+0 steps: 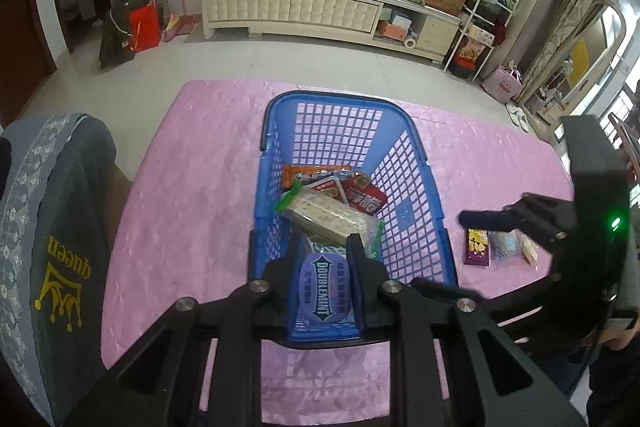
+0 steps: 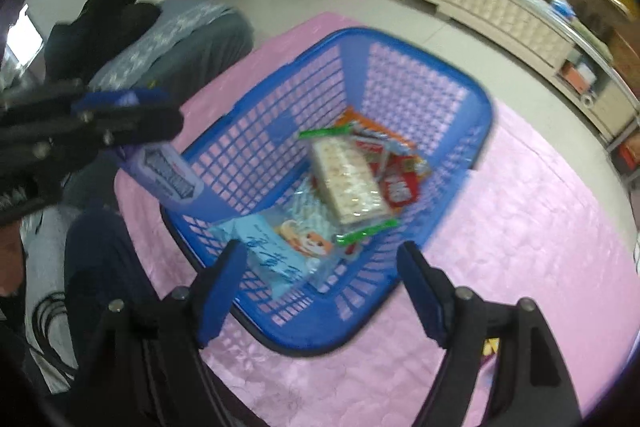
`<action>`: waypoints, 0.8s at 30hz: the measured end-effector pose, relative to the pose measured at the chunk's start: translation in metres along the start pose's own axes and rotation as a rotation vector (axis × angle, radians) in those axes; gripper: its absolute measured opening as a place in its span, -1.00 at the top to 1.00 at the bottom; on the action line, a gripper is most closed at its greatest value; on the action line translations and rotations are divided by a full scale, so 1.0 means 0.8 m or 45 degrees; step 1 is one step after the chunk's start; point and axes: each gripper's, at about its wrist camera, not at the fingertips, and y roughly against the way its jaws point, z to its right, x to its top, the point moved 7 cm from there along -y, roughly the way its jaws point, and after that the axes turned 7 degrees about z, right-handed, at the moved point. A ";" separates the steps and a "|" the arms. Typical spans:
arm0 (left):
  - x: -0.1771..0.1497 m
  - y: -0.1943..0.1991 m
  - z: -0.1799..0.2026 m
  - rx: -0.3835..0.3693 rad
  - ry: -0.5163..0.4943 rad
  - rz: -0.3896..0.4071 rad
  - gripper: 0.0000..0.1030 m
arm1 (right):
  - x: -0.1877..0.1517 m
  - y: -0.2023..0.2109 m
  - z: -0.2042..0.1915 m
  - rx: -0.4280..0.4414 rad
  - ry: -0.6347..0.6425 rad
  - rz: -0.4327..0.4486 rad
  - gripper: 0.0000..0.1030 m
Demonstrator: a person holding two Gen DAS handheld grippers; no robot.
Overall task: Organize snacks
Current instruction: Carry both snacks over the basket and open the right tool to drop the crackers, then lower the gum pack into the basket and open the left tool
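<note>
A blue plastic basket stands on the pink tablecloth and holds several snack packs, among them a cracker pack. My left gripper is shut on a blue Doublemint box, held over the basket's near end. It also shows in the right wrist view, with the box over the basket's left rim. My right gripper is open and empty above the basket's near corner. A light blue pack lies in the basket just below it.
Loose snacks lie on the cloth right of the basket: a purple pack and small pale packs. A grey cushioned chair stands at the left of the table. A white cabinet stands across the tiled floor.
</note>
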 end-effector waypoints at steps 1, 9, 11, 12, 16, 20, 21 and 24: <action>0.000 -0.002 0.004 -0.007 -0.001 -0.003 0.63 | -0.002 0.006 0.007 -0.023 -0.027 0.007 -0.60; 0.004 -0.027 0.045 -0.055 -0.063 -0.039 0.63 | -0.019 0.029 0.047 -0.131 -0.153 -0.002 -0.60; 0.001 -0.035 0.055 -0.070 -0.077 -0.054 0.63 | -0.024 0.032 0.053 -0.145 -0.174 -0.007 -0.60; 0.000 -0.040 0.059 -0.075 -0.084 -0.063 0.63 | -0.026 0.031 0.055 -0.145 -0.179 -0.009 -0.60; -0.009 -0.067 0.076 -0.101 -0.093 -0.122 0.63 | -0.035 0.028 0.071 -0.157 -0.216 -0.027 -0.60; -0.015 -0.088 0.087 -0.115 -0.101 -0.161 0.63 | -0.043 0.022 0.088 -0.158 -0.249 -0.043 -0.60; -0.015 -0.093 0.090 -0.121 -0.103 -0.165 0.63 | -0.044 0.020 0.094 -0.162 -0.262 -0.048 -0.60; -0.013 -0.102 0.095 -0.127 -0.107 -0.181 0.63 | -0.049 0.016 0.103 -0.157 -0.296 -0.053 -0.60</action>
